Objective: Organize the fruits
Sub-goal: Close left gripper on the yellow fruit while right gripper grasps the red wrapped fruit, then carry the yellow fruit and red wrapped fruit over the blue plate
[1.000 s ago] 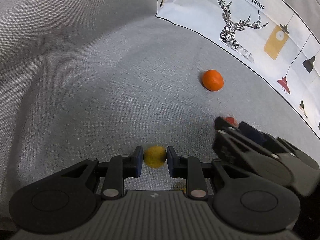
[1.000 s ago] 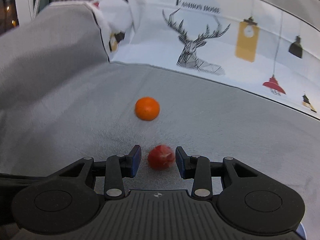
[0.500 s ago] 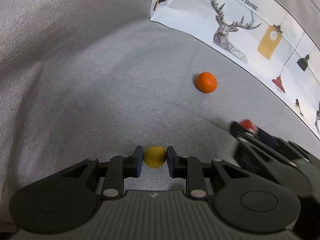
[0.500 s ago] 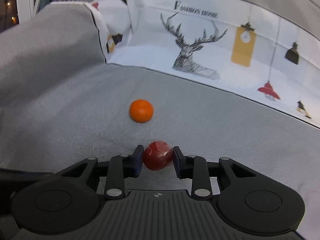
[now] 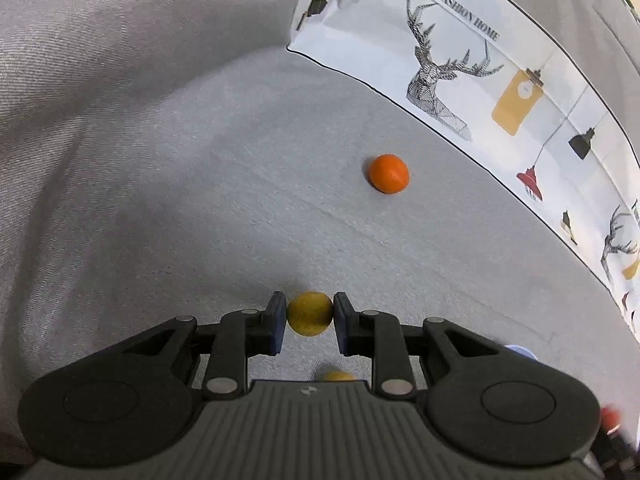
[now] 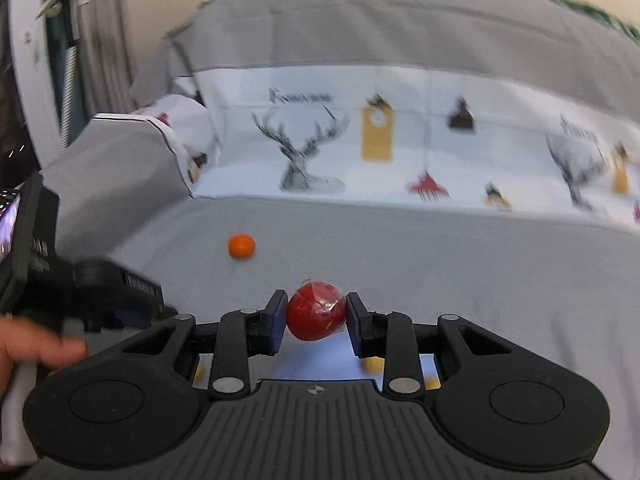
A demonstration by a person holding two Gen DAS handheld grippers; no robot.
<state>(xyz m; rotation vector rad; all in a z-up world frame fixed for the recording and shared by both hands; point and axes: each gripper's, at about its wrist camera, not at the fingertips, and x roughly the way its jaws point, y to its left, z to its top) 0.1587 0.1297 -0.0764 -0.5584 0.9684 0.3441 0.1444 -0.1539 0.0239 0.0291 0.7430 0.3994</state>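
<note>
My left gripper (image 5: 310,314) is shut on a small yellow fruit (image 5: 309,313), held just above the grey sofa seat (image 5: 200,200). My right gripper (image 6: 316,316) is shut on a red fruit (image 6: 316,316) wrapped in clear film, lifted above the seat. An orange (image 5: 389,173) lies on the seat ahead of the left gripper; it also shows in the right wrist view (image 6: 241,246), far left. Another yellow fruit (image 5: 338,376) peeks out under the left gripper. Yellow pieces (image 6: 374,364) on a pale surface show beneath the right gripper.
A white cushion (image 5: 460,80) printed with deer and lamps lines the sofa back. The grey armrest (image 5: 100,60) rises on the left. The left gripper's body (image 6: 80,292) and a hand (image 6: 36,354) show at the left of the right wrist view.
My right gripper closed on the red fruit, lifted it and pulled back toward the right, out of the left view's middle. My left gripper stayed shut on the yellow fruit and rose a little.
</note>
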